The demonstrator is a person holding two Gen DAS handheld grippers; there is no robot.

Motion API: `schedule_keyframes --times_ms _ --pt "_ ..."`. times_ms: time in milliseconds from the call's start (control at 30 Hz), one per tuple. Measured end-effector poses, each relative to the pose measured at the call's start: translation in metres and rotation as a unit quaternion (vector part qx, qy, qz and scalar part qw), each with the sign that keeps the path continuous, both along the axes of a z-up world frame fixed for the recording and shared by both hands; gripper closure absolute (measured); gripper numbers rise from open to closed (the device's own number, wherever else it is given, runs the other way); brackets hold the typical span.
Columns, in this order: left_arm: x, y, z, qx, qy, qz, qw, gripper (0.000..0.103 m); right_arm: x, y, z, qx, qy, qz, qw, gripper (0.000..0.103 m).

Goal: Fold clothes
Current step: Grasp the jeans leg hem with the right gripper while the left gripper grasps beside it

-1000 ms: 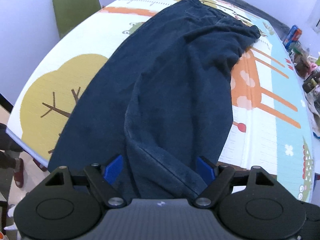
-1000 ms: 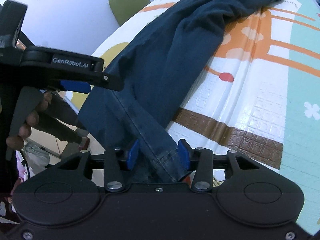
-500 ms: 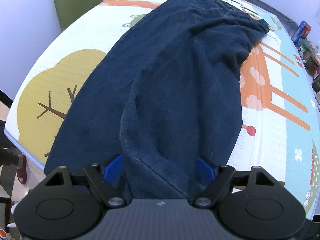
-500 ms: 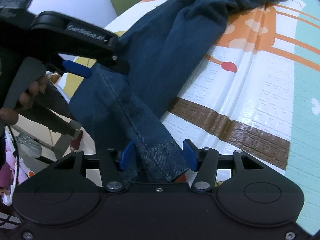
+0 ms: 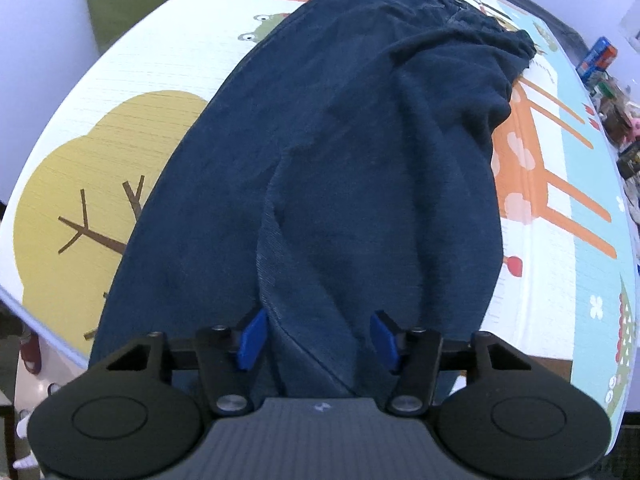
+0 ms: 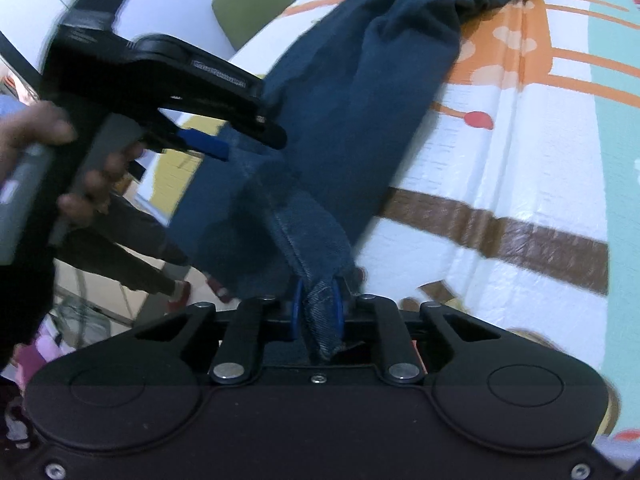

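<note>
Right gripper fingers clench the jeans hem; left gripper fingers spread around denim.

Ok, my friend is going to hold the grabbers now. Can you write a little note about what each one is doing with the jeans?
Right gripper: shut on the hem of one leg of the jeans, lifted off the play mat.
Left gripper: jaws apart, with denim lying between the fingers; from its own view it does not look clamped.
Jeans: waist end lies far up the mat, legs run toward the near edge, and the lower part hangs over it.
Done: one hem is gripped.
Left: probably close the left gripper on its leg, then carry both hems toward the waist to fold the jeans in half.
</note>
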State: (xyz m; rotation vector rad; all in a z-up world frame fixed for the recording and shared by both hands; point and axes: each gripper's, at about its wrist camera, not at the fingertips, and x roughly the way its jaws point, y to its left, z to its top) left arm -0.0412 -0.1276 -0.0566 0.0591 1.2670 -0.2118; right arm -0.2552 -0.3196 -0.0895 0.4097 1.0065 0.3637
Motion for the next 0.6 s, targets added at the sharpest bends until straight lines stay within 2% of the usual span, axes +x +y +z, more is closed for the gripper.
schedule_keyframes --times_ms 67,133,233,367,600 --pt "0.004 0.006 -0.001 -0.008 0.006 -0.008 0.9999 0.057 -0.007 0.008 0.008 0.007 -0.003 -0.003 1.0 0.088" --pt "0.007 0.013 -0.002 -0.019 0.011 -0.015 0.9996 0.072 -0.012 0.018 0.015 0.004 -0.006 -0.009 1.0 0.088" --pt "0.009 0.02 -0.003 -0.024 0.016 -0.027 0.9992 0.083 -0.018 0.034 0.025 0.018 -0.005 -0.013 1.0 0.088" --pt "0.012 0.032 -0.001 -0.044 0.022 -0.036 0.9981 0.089 -0.021 0.059 0.039 0.027 -0.013 0.001 1.0 0.089" --pt "0.008 0.054 0.017 -0.074 0.013 -0.054 0.9957 0.091 -0.022 0.103 0.063 0.047 -0.029 0.03 0.998 0.09"
